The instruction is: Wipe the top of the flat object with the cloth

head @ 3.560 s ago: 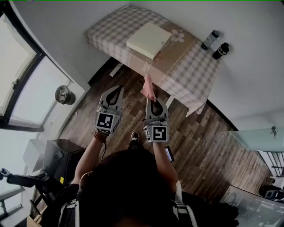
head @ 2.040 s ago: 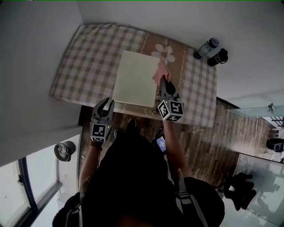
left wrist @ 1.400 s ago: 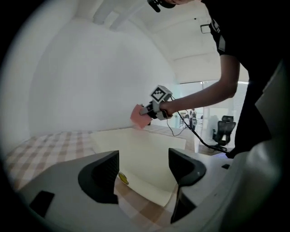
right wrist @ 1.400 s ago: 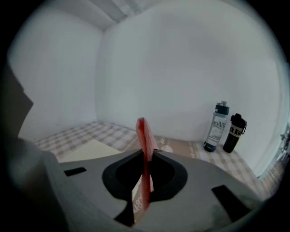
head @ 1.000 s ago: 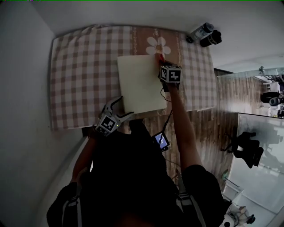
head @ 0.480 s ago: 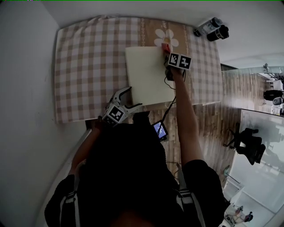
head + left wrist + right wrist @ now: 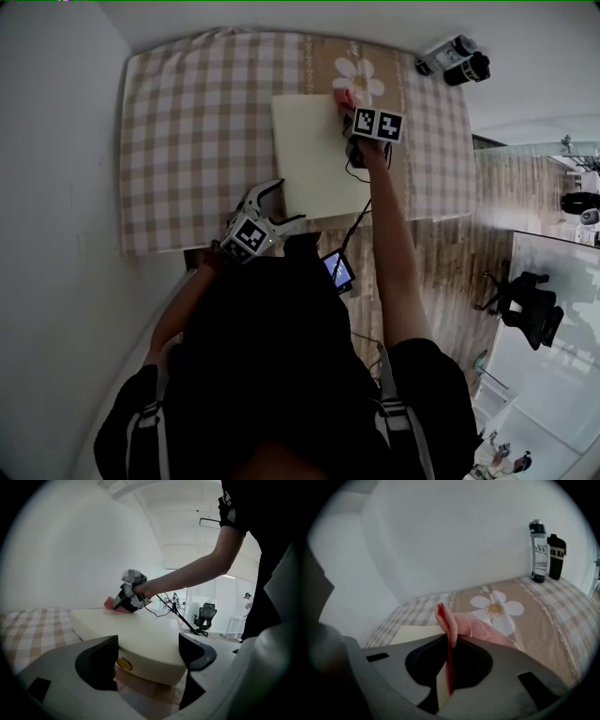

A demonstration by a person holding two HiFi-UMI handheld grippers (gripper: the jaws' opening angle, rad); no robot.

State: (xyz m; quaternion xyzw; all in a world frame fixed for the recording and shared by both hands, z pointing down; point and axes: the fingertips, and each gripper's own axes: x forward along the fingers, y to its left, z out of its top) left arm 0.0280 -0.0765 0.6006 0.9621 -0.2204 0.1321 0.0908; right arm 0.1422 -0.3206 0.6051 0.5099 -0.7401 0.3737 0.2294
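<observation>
My right claw [image 7: 350, 108] is shut tight on the pink cloth [image 7: 461, 626]. The cloth sits on the far right corner of the box [image 7: 314, 155], next to the flower print [image 7: 359, 79]. My left claw [image 7: 147, 654] is open with nothing in it, just by the box's near edge. A clear bottle [image 7: 538, 550] and a black bottle [image 7: 556, 557] stand upright side by side in the far right corner of the table [image 7: 187, 131], well away from the box. I cannot tell what is in them. Left of the box there is lots of room on the table.
</observation>
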